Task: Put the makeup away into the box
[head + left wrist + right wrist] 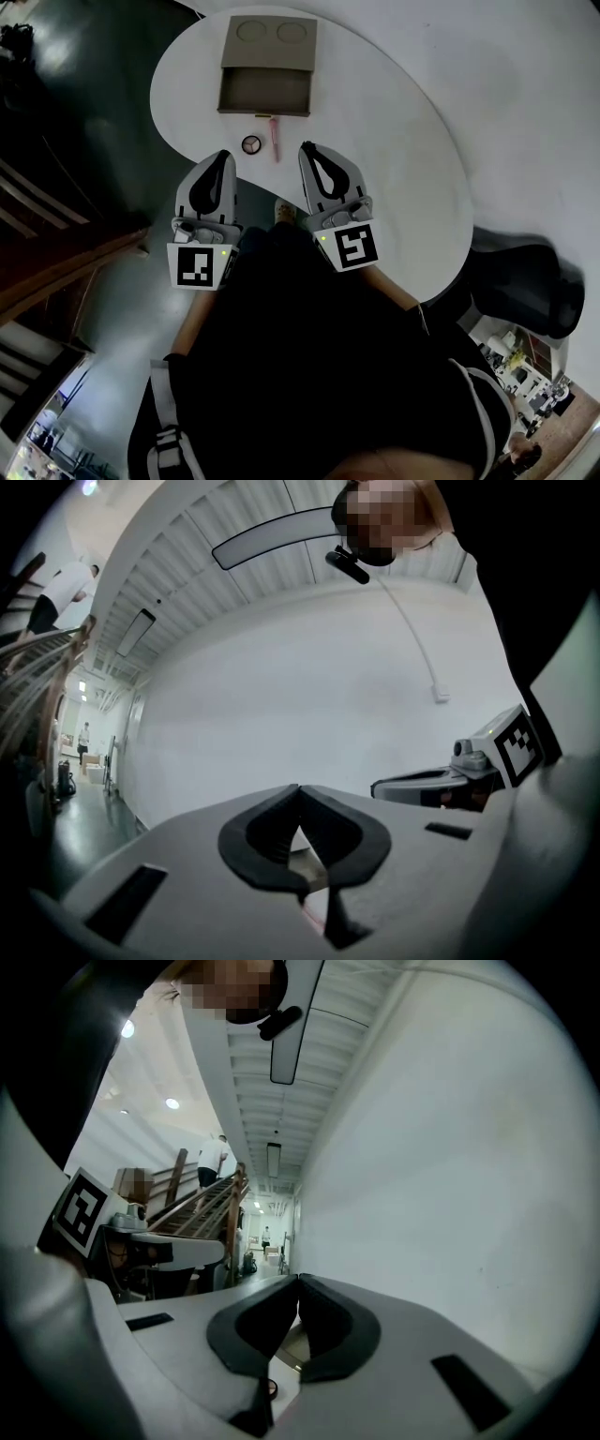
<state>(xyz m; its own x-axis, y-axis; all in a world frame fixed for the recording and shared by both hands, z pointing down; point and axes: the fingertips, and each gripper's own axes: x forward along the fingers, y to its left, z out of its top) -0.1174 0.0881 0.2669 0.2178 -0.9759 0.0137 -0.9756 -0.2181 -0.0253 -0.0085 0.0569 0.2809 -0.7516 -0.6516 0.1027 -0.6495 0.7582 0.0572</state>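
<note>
**Makeup lying just ahead, between the two claws**

The left gripper (223, 157) and right gripper (307, 148) are both sitting closed and empty. The pink stick (274, 138) is lying nearer the right claw, its long axis pointing ahead toward the open box (269, 56). The round compact (251, 144) is lying nearer the left.

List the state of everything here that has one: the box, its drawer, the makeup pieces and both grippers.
Box: standing on the table, drawer pulled out.
Drawer: open, nothing visible inside.
Round compact: lying on the table, outside the box.
Pink tube: lying beside the compact, not put away.
Left gripper: shut, empty.
Right gripper: shut, empty.
</note>
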